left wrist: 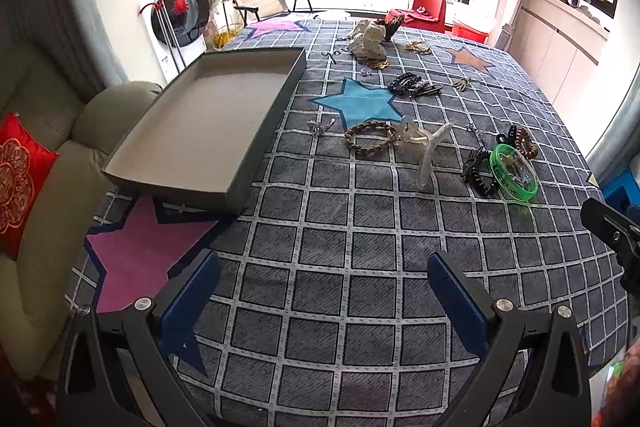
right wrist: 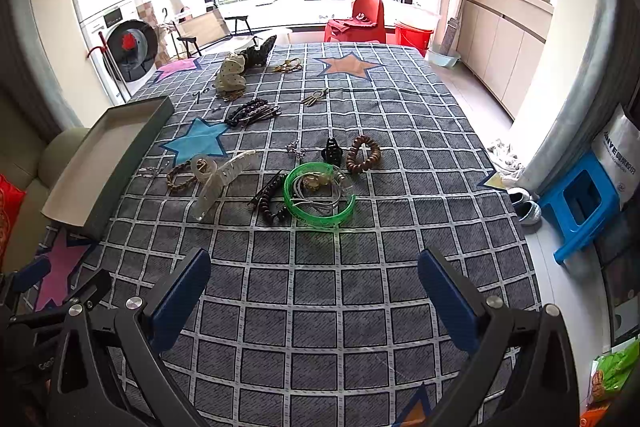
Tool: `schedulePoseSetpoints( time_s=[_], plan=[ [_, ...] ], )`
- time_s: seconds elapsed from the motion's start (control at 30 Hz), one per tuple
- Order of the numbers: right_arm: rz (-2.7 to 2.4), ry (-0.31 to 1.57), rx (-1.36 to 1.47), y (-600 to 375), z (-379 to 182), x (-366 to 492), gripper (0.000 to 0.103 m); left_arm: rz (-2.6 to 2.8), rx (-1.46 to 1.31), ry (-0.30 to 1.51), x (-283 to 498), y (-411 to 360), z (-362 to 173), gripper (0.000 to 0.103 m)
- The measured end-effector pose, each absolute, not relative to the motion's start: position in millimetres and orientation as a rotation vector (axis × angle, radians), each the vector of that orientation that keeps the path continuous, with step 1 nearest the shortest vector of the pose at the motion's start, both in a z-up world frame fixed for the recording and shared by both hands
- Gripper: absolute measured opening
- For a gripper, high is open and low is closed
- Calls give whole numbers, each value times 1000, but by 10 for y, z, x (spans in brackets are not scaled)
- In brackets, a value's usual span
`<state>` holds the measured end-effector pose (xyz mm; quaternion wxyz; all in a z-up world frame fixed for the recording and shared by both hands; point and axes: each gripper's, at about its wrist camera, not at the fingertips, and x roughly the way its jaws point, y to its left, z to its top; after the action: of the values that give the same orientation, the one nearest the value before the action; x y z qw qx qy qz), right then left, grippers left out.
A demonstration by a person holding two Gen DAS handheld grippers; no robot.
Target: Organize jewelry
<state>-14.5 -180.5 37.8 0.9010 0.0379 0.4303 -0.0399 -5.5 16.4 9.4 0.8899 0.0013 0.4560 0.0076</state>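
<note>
Left wrist view
- Left gripper (left wrist: 324,291): jaws are spread wide with nothing between them; only bare grid-patterned cloth (left wrist: 340,227) is seen in the gap.
- Tray (left wrist: 208,123): an empty shallow box is seen at about 11 o'clock from the jaws, its long axis running from near-left to far-right, one corner hanging over the table edge.
- Braided bracelet (left wrist: 370,139): lies flat at roughly 12 o'clock, just beside the clear hair claw (left wrist: 424,151), well apart from the jaws.
- Green bangle (left wrist: 514,173): found at about 1 o'clock, touching a black coil tie (left wrist: 478,173).
- Right gripper (left wrist: 616,239): only a dark part is caught at 3 o'clock; its jaws are not shown here.

Right wrist view
- Right gripper (right wrist: 314,287): jaws are held wide apart, empty, above the cloth.
- Green bangle (right wrist: 320,195): placed almost dead ahead at 12 o'clock, lying flat, its open gap turned to the right; thin rings rest inside it.
- Wooden bead bracelet (right wrist: 363,153): set beyond, near 1 o'clock, beside a black claw clip (right wrist: 333,151).
- Tray (right wrist: 108,163): seen far off at 10 o'clock.

Judgement
- Nearer hand: the right is judged nearer to the bangle cluster; the left is judged nearer to the tray and braided bracelet.
- Pose: both grippers are held low, tilted down, level with each other.
</note>
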Motion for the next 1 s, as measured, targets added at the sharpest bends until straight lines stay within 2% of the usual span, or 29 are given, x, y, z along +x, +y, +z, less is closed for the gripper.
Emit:
schedulePoseSetpoints(
  time_s=[0.57,0.87,1.0],
  plan=[
    [-111,918,108,-2104,217,-29,103,-23,-128,1046,197,276,-223,103],
    [-184,945,151,-2603,16,308,103,-25,-27,1160,519,38,-474,103],
    [-218,959,158,-2784,-90,516,103,-13,-3,1147,704,-82,-491,103]
  ],
)
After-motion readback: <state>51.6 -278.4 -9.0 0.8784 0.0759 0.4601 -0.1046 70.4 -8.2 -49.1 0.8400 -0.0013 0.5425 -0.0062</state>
